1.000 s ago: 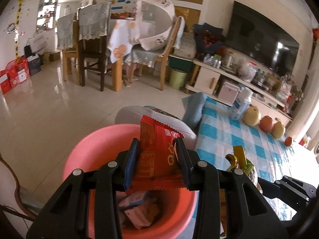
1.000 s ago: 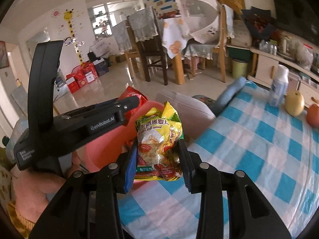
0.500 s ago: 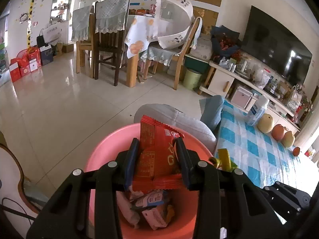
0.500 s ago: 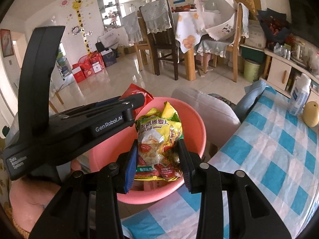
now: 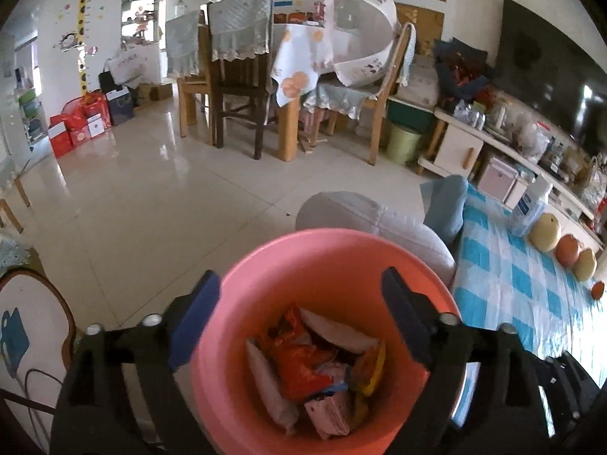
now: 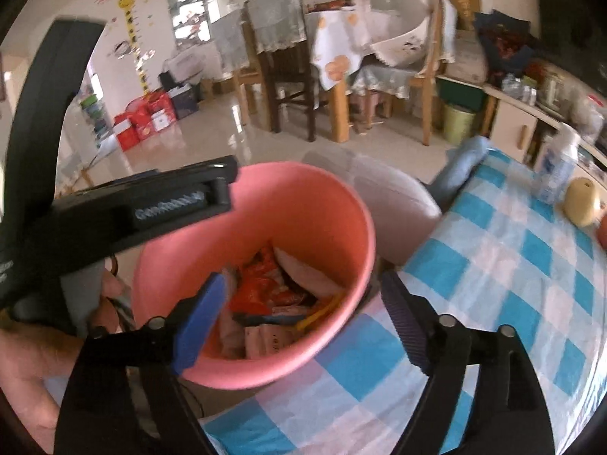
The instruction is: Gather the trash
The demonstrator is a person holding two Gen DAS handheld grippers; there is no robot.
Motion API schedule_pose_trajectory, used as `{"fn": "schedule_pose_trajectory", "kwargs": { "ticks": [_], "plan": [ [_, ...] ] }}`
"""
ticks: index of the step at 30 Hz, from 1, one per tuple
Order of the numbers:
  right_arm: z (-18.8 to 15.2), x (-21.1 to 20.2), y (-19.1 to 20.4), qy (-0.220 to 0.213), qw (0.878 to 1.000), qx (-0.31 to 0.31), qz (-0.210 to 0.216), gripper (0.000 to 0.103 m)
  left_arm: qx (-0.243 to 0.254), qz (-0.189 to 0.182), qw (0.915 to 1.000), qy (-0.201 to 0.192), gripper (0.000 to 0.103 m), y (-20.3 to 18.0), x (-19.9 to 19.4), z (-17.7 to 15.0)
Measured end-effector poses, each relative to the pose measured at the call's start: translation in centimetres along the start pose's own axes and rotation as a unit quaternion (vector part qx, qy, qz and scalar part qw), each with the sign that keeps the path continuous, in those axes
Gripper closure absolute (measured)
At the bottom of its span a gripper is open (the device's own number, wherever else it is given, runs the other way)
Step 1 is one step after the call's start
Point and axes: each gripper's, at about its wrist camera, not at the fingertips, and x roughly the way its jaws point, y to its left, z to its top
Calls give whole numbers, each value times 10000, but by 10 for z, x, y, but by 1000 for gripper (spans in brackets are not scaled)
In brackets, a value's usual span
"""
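Note:
A pink bucket stands beside the checked table and holds several snack wrappers, with a red-orange wrapper on top. My left gripper hangs open and empty over the bucket's mouth. The bucket also shows in the right wrist view, with the wrappers inside. My right gripper is open and empty above the bucket's near rim. The left gripper's body crosses the bucket's left side there.
A blue-and-white checked tablecloth lies to the right, with a bottle and round fruit at its far end. A grey cushion sits behind the bucket. Dining chairs and a table stand across the tiled floor.
Both grippers opened. The red wrapper from the left and the yellow-green packet from the right left the fingers and now lie in the bucket. Both grippers moved further over the bucket.

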Motion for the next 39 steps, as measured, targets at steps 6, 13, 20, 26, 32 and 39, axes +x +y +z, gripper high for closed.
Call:
{"fn": "schedule_pose_trajectory", "kwargs": {
  "ticks": [6, 13, 20, 26, 32, 39],
  "plan": [
    [0, -28, -26, -245, 9987, 208, -390, 13, 59, -20, 9996, -271, 6, -9, -12, 4],
    [-20, -47, -52, -233, 9961, 363, -770, 12, 284, -298, 9974, -589, 5, -34, -25, 2],
    [-49, -66, -79, -144, 9926, 609, -1037, 12, 818, -294, 9914, -980, 4, -69, -41, -10],
    [-68, -86, -98, -165, 9895, 803, -1194, 12, 1011, -432, 9865, -1211, 4, -91, -52, -19],
    [-85, -106, -116, -205, 9859, 997, -1331, 12, 1290, -679, 9829, -1129, 4, -119, -56, -31],
    [-107, -128, -140, -256, 9806, 1251, -1487, 12, 1848, -1036, 9726, -962, 4, -156, -68, -58]
  ]
}}
